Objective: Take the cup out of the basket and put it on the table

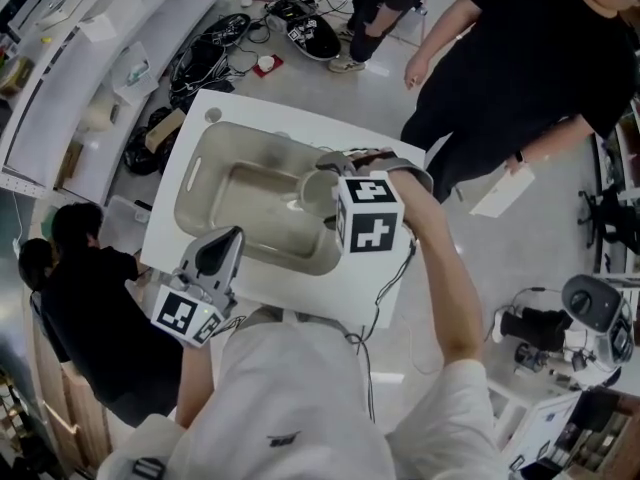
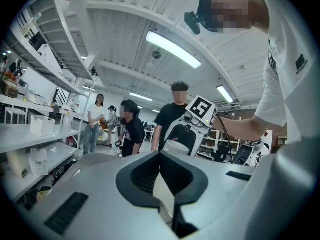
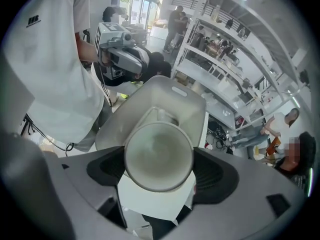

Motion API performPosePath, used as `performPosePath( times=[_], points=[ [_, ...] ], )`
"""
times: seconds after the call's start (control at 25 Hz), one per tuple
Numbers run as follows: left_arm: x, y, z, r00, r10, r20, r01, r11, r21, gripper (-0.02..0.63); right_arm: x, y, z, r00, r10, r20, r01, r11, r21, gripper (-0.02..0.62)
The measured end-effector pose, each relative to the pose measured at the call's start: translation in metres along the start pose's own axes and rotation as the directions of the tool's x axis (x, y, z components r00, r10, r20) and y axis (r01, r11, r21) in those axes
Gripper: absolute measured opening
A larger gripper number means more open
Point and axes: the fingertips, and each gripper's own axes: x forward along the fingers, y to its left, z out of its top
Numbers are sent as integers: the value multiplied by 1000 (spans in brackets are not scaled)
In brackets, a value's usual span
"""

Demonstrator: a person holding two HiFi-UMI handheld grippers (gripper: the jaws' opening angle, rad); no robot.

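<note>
A: Where's the cup (image 3: 158, 156) rn?
B: Pinched btw both jaws of the right gripper (image 1: 334, 190). The right gripper view looks straight into its open mouth, rim turned toward the camera. The head view only gives its pale side, over the right end of the basket (image 1: 188, 190). Can't tell from there whether it's clear of the basket floor.

A: And the basket?
B: Beige tub w/ a handle slot in one end, sitting on the white table (image 1: 255, 110). In the right gripper view it lies beyond the cup.

A: The other tool?
B: The left gripper (image 1: 227, 240) has its pads pressed together, nothing in them. Only the left gripper view shows that; the head view just has it from above. It's at the table's near edge, by the basket's near-left corner. Its own view is tilted up: ceiling lights, shelves (image 2: 35, 134), ppl (image 2: 131, 129) standing, plus the right gripper w/ its marker cube (image 2: 201, 110).

A: Arms?
B: The right forearm (image 1: 440, 268) reaches fwd from a bent elbow, and the hand (image 1: 398, 174) is wrapped round the tool. The left arm's tucked close to the body, w/ its hand hidden under the tool.
</note>
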Motion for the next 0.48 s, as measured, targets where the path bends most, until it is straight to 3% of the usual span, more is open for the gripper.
performPosePath(
  times=[0.48],
  points=[
    [19, -22, -5, 998, -66, -22, 67, 998, 11, 11, -35, 13, -48, 997, -77, -29, 80, 991, 110, 400]
  ],
)
